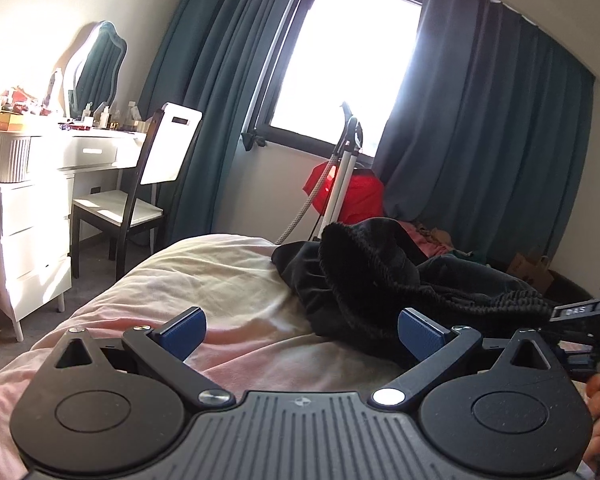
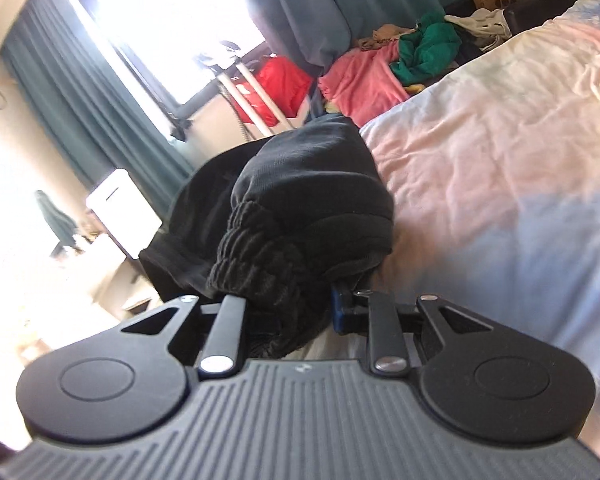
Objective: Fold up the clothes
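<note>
Hidden: the right hand-held gripper (image 2: pixel 290 300) has one blue pad (image 2: pixel 337 312) showing; black fabric covers the other.
Garment: one black garment (image 2: pixel 300 200), ribbed waistband bunched, heaped on the bed (image 1: pixel 220 280).
Right: clamped on the waistband.
Left: the left hand-held gripper (image 1: pixel 302 332) is spread apart, empty, just beside the garment.
Count: two grippers, one chair (image 1: pixel 136 200).

Bright sun comes through a big window (image 1: pixel 352 60) with dark blue-green curtains (image 1: pixel 496 128), and it shines on a white dressing table (image 1: pixel 40 184) with a mirror (image 1: pixel 98 68), a white chair (image 1: pixel 140 188), grey floor (image 1: pixel 96 256) and a pale pink bed (image 1: pixel 204 280).
</note>
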The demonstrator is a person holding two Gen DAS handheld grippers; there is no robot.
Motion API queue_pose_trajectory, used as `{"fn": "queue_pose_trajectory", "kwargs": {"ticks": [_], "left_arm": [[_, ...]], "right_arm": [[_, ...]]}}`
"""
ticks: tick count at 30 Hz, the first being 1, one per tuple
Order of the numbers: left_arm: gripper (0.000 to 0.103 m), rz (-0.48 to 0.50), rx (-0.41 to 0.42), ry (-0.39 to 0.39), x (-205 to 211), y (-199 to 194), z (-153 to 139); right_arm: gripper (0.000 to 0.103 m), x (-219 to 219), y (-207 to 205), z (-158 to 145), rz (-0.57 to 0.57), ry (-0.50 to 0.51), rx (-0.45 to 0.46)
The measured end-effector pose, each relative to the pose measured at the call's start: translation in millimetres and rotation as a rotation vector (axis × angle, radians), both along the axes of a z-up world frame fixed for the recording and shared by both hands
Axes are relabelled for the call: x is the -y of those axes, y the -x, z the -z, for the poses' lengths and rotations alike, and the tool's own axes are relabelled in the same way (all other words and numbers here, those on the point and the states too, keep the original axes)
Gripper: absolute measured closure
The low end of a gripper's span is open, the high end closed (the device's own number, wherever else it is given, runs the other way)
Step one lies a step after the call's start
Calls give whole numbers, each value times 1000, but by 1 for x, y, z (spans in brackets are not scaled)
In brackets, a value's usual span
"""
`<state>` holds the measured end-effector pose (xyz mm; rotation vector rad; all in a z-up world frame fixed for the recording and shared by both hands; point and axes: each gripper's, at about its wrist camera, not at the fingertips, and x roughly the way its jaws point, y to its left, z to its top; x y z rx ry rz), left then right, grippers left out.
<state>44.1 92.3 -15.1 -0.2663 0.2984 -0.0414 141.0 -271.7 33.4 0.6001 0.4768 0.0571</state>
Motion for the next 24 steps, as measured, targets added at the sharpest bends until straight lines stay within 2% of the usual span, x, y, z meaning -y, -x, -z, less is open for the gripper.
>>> {"fn": "queue_pose_trajectory", "kwargs": {"ticks": [3, 5, 7, 9, 13, 16, 19, 22, 24], "left_arm": [[0, 61, -3, 27, 4, 5, -2], [0, 74, -19, 57, 6, 5, 1], [0, 89, -45, 83, 9, 4, 5], [0, 93, -73, 76, 15, 1, 12], [0, 66, -142, 16, 24, -9, 29], [0, 48, -206, -5, 27, -17, 44], [0, 31, -254, 15, 23, -24, 56], [0, 13, -297, 39, 18, -30, 67], [0, 7, -320, 67, 15, -34, 73]], "right_arm": [[79, 11, 43, -19, -26, -35, 32], [79, 12, 73, -24, -38, -4, 85], [79, 12, 86, -16, -43, 38, 68], [78, 13, 98, -8, -46, 77, 46], [78, 29, 90, 30, -3, 72, -157], [77, 44, 85, 43, 38, 10, -239], [76, 53, 86, 48, 30, -49, -268], [69, 61, 91, 49, -5, -139, -260], [51, 69, 95, 46, -19, -193, -241]]}}
